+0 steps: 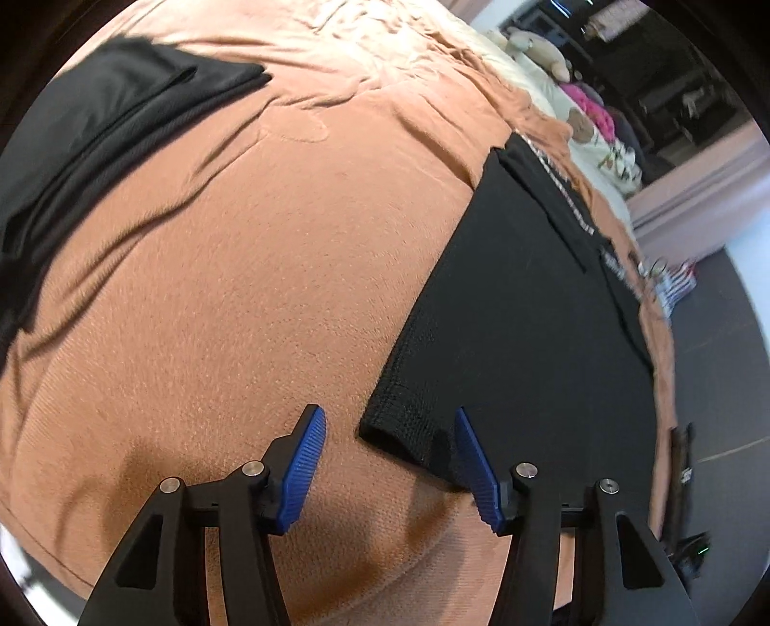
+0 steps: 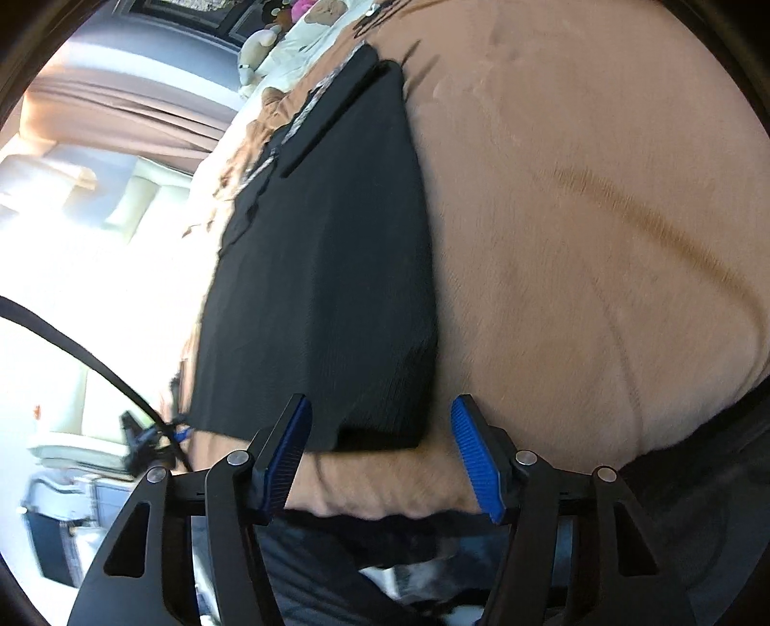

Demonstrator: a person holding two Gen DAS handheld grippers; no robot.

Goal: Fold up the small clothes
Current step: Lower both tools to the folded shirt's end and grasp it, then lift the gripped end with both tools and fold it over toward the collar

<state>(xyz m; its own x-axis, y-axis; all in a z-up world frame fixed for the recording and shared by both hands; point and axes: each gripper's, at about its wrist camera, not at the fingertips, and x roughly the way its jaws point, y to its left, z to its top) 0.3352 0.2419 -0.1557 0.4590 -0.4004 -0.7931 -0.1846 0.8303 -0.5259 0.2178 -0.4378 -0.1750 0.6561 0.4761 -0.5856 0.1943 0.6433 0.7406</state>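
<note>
Left tool: jaws stood partly apart, nothing pinched; the near left corner of the black garment lay between the blue pads, the right pad seeming to sit at or over the hem, the left pad over bare blanket.
Right tool: jaws likewise partly apart, gripping nothing; the garment's other near corner sat between the pads, clear of both as far as could be told.
Black garment, position: lay flat on the orange blanket near the bed's edge, already narrowed to a long strip, its near hem toward the tools and its far end, with pale lettering, stretching away.
Second dark garment: lay folded on the blanket well apart to the left, in the left wrist view only.
Far end of bed: soft toys and pale bedding beyond the blanket; detail blurred.
Step in hand (judged): both tools set over the two near corners, ready to take hold for a lengthwise fold.
Next move (judged): each tool would need to sink a little, close on its corner through all layers without catching blanket pile, then lift and carry the near hem toward the far end, both moving evenly so the edges meet.
</note>
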